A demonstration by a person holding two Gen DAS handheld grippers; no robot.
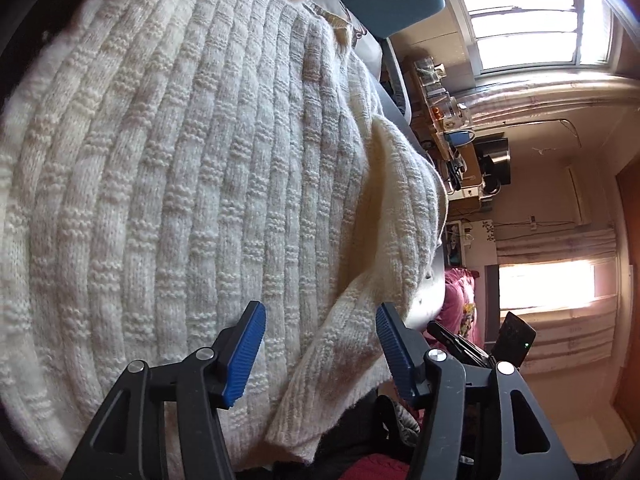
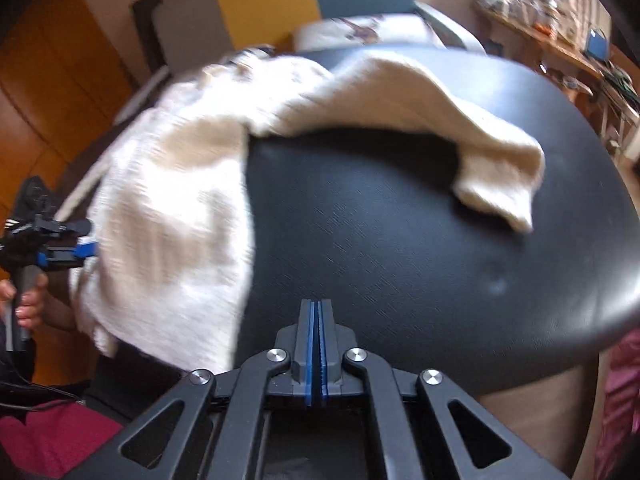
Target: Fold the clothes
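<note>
A cream ribbed knit sweater (image 1: pixel 192 184) lies spread on the round black desk (image 2: pixel 400 240), one sleeve (image 2: pixel 460 120) trailing across it. The left gripper (image 1: pixel 320 348) has its blue-padded fingers (image 1: pixel 244 352) apart, a sweater fold between them, not pinched. The right gripper (image 2: pixel 319 344) has its fingers pressed together, empty, sweater ahead-left.

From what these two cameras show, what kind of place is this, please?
Probably a room in a home, not a workshop. A cream knitted sweater lies on a round dark table, a cluttered wooden shelf runs along the wall, and a curtained window lets daylight in.
</note>
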